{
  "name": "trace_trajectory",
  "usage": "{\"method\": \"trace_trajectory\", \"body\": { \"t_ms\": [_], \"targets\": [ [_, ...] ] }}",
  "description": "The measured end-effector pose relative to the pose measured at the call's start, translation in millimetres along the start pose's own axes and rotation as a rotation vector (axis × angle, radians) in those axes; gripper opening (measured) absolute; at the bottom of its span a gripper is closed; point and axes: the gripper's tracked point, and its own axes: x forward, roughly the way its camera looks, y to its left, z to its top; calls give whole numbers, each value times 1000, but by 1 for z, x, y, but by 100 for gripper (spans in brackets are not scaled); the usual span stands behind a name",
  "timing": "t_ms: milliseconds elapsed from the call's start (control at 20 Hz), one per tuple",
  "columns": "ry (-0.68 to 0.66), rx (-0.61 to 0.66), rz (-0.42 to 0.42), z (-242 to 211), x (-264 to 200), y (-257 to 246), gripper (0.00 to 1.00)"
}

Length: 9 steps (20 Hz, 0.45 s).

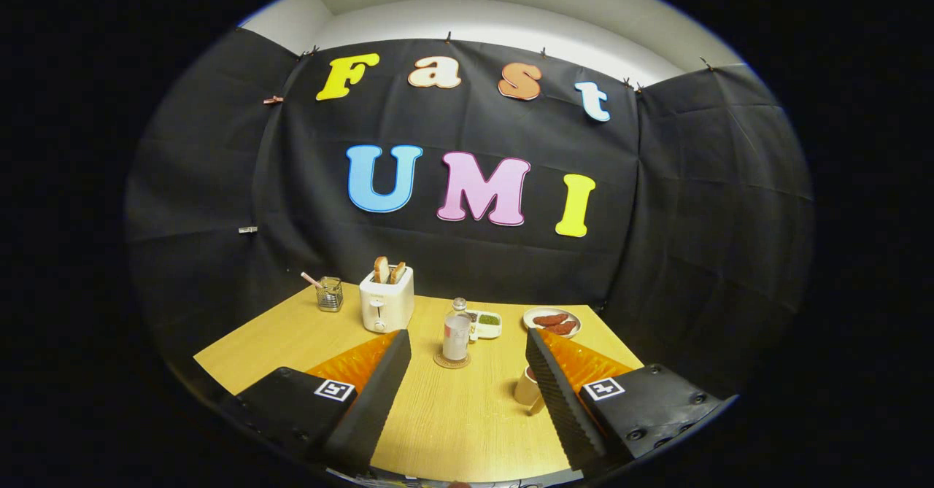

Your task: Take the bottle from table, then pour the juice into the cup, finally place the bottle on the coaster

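A clear bottle [457, 332] with pale liquid stands upright on a round woven coaster [452, 361] in the middle of the wooden table [292, 342], beyond my fingertips and between their lines. A light cup [527, 386] sits just inside my right finger, partly hidden by it. My gripper [467, 338] is open, its fingers spread wide with nothing between them, and it is drawn back from the bottle.
A white toaster [387, 300] with two bread slices stands behind the bottle to the left. A small wire holder [330, 294] sits farther left. A small white dish of green bits [487, 323] and a plate of sausages [552, 320] lie at the back right.
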Motion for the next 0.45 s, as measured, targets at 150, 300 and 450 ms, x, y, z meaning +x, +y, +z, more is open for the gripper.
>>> {"method": "trace_trajectory", "body": {
  "t_ms": [150, 300, 450],
  "targets": [
    [-9, 6, -8, 0, -5, 8, 97],
    [-10, 27, -6, 2, -8, 17, 97],
    [-12, 32, -26, 2, -9, 16, 97]
  ]
}}
